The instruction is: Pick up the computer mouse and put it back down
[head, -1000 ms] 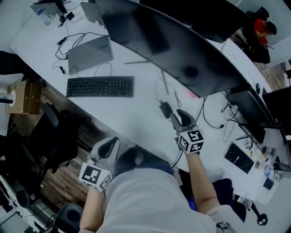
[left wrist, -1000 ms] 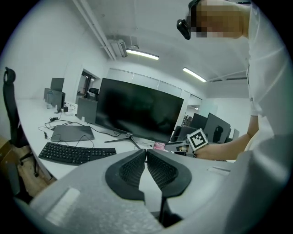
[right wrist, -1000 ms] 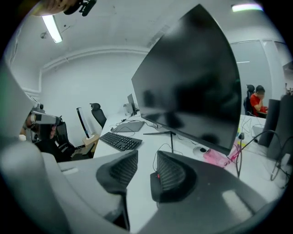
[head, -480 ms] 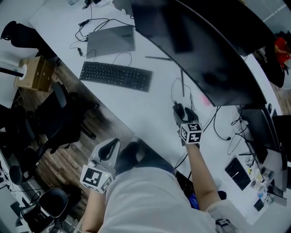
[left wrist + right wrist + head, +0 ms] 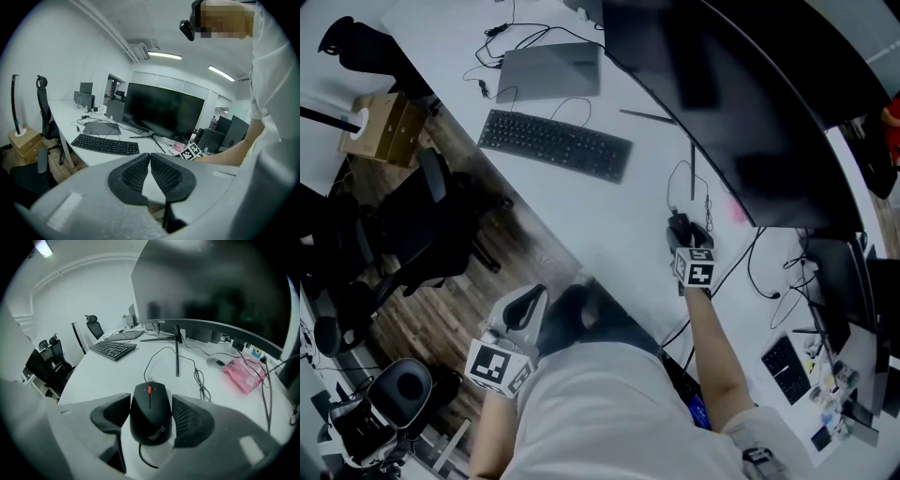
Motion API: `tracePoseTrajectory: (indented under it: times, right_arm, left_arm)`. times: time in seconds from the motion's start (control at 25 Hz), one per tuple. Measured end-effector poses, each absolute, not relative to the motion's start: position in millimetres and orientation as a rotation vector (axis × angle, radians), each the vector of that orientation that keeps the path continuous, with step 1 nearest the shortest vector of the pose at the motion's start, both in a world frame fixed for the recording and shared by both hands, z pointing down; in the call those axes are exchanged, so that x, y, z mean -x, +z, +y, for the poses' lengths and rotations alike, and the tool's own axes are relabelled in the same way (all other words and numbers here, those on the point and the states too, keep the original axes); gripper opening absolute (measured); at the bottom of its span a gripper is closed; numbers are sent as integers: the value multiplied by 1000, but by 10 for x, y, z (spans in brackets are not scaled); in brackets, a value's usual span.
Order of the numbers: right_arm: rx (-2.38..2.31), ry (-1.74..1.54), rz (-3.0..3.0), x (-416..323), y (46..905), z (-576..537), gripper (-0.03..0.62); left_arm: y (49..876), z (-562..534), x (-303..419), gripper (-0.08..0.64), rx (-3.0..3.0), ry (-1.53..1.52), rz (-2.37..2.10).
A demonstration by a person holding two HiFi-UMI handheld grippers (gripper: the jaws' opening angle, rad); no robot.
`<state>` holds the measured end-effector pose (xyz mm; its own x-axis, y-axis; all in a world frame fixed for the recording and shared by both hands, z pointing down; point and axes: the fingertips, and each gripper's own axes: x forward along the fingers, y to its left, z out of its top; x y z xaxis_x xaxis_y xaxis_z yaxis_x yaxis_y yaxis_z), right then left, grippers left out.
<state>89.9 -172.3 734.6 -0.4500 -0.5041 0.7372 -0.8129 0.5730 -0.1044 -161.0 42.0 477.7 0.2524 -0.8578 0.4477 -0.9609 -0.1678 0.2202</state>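
A white desk (image 5: 600, 220) ran across an office, with a curved monitor (image 5: 750, 112) at the upper right of the head view and a keyboard (image 5: 555, 144) at upper centre. The mouse (image 5: 150, 411) lay in the lower centre of the right gripper view, apparently resting on the desk, between the jaws of the right gripper (image 5: 151, 404). Those jaws were opening, the pads just beside the mouse's flanks and seemingly no longer pressing. The left gripper (image 5: 150, 159) had its jaws together on nothing, held low at the lower left of the head view, off the desk's edge.

The likely trouble was a drag. If the right gripper pulled back before both pads stood clear, one pad could catch a flank and twist or slide the mouse. A cable (image 5: 143, 460) curled under the mouse's near end and might snag a jaw.

The mouse's long axis ran up and down the right gripper view. Its wheel end pointed toward the top of the frame, at the monitor's stand (image 5: 177, 348).
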Motion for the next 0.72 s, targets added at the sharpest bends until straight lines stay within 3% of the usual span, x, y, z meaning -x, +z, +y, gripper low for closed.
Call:
tracePoseTrajectory:
  times: [0.72]
  right_arm:
    - [-1037,571,-2122,-848,7425,-1750,276]
  left_arm:
    - [4778,426,1570,17,-2104,312,-1631]
